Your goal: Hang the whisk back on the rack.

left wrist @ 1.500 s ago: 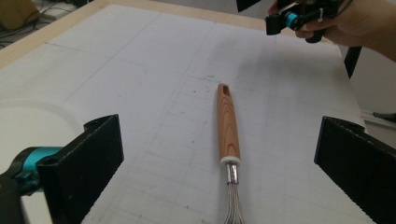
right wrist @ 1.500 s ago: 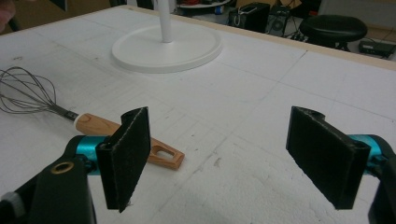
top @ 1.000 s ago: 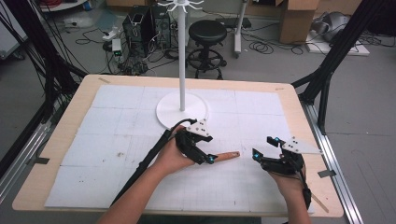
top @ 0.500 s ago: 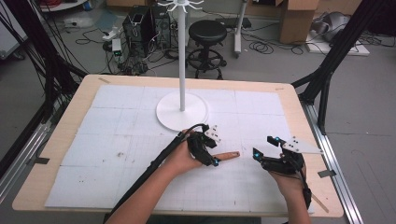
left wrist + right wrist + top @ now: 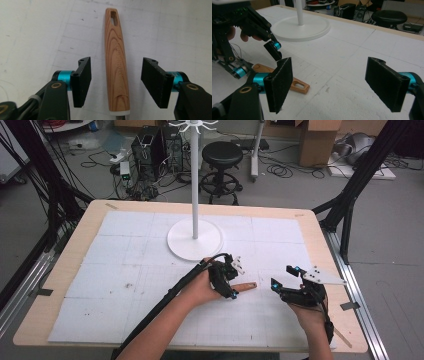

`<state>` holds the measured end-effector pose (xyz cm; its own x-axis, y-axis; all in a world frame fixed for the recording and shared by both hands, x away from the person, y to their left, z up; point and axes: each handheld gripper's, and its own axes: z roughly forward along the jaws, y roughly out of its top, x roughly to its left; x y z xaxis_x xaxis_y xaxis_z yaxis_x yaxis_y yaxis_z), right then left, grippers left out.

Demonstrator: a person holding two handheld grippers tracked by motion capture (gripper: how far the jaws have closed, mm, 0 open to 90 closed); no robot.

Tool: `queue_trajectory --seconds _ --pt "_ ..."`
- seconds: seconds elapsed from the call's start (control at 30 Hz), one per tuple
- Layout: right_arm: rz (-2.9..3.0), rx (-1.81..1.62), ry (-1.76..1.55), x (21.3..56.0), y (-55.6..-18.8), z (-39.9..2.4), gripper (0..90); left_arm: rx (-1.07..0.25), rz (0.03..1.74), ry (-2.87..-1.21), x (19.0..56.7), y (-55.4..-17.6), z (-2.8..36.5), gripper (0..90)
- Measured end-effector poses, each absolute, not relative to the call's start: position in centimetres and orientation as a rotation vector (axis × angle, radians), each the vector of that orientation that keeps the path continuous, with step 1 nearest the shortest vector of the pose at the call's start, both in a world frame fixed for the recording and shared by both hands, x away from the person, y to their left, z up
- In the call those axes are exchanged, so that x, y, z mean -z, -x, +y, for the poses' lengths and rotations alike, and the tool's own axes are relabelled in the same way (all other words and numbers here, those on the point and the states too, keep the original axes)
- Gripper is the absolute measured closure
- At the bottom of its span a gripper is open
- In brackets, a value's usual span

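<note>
Your left gripper [image 5: 116, 82] straddles the wooden handle [image 5: 116, 60] lying flat on the white mat [image 5: 125, 265]; jaws have just been closing, pads not yet touching; grasp and lift remain; right gripper [image 5: 332, 85] waits spread nearby.

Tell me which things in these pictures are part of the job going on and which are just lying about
In the job:
- wooden handle, lying flat on the table
- left gripper, jaws astride the handle, just been closing, pads not yet touching it
- right gripper, open, nearby

Just about:
- white stand with a round base
- black stool on the floor
- cardboard boxes
</note>
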<state>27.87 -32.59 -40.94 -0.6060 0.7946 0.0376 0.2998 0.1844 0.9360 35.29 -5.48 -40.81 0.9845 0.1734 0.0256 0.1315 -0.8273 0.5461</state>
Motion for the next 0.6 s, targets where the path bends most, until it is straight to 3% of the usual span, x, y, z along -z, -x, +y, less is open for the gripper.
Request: queue_trajectory --seconds 0.17,0.5,0.6 --pt "2.0 -1.417 -1.019 40.9 -27.9 -32.6 21.3 -0.087 0.221 -2.61 41.4 -35.5 -5.7 47.6" --pt "1.997 -1.414 -1.016 40.9 -27.9 -32.6 21.5 -0.054 0.243 -2.694 41.3 -35.4 -6.3 68.1" --pt "1.997 -1.418 -1.02 40.8 -27.8 -32.7 21.5 -0.051 0.264 -2.723 41.2 -35.5 -6.6 69.1"
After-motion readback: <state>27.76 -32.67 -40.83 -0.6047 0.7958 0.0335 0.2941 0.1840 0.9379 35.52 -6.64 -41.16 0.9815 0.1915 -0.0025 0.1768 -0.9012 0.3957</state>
